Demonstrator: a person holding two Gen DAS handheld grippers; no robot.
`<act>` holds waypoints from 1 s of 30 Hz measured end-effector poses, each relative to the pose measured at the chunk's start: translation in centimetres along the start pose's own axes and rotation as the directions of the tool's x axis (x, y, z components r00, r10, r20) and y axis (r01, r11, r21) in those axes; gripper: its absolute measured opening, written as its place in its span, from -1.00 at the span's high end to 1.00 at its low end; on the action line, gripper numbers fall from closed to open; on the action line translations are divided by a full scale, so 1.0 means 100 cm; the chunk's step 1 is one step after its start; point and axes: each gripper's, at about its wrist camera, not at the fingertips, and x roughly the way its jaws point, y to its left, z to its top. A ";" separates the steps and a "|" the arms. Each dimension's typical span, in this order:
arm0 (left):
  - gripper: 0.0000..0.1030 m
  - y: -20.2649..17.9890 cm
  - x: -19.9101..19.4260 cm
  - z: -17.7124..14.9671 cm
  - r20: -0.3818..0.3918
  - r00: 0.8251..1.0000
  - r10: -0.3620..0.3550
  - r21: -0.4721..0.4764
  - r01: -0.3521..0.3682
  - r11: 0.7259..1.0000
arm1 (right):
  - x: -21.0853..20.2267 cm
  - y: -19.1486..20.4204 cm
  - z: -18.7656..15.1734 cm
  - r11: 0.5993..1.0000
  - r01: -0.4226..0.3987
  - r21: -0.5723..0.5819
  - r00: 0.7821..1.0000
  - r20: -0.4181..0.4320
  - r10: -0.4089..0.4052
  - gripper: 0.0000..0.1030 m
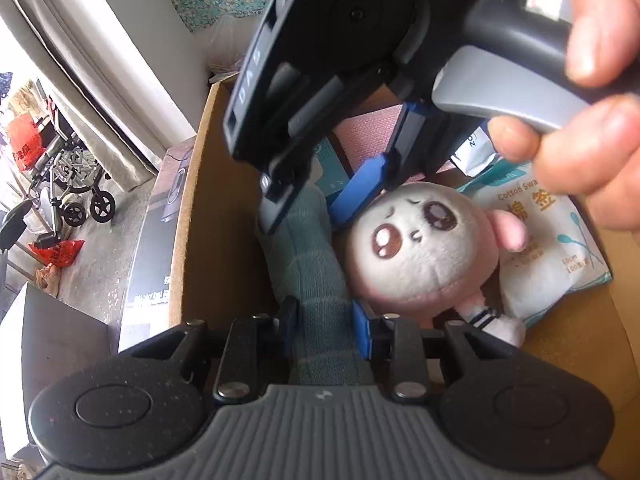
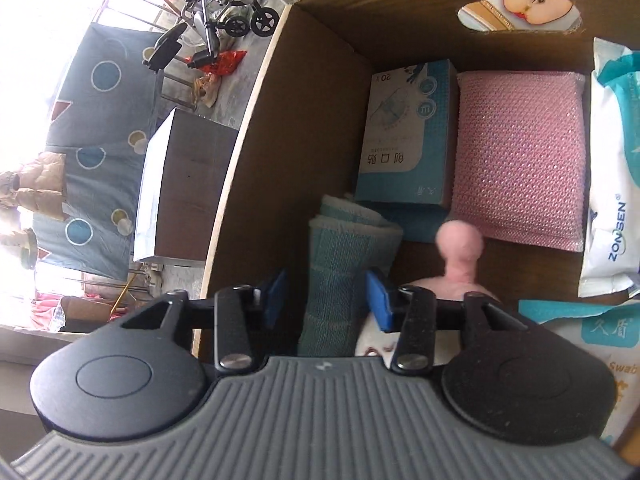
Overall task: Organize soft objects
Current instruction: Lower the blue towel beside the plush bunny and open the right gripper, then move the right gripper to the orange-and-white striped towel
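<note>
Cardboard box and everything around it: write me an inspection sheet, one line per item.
Surface: cardboard box, open top, brown walls, oval handle hole in the far wall.
Job's things: rolled teal towel against the box's left wall; plush doll beside it.
Clutter: pink sponge pad, blue plaster box, wipes pack, cotton swab bag, all inside.
Grippers: left tongs straddle the towel, grip not certain; right tongs open around its other end, pads clear of it; hand on the handle.
Cables: nothing seen.
Surroundings: wheelchair, red bags, concrete floor.
</note>
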 end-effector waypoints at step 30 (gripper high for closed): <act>-0.86 -0.071 -0.142 0.008 0.433 0.880 -0.196 -0.052 0.242 0.969 | -0.264 -0.086 -0.157 0.978 -0.211 0.008 0.848 0.499 0.179 -0.30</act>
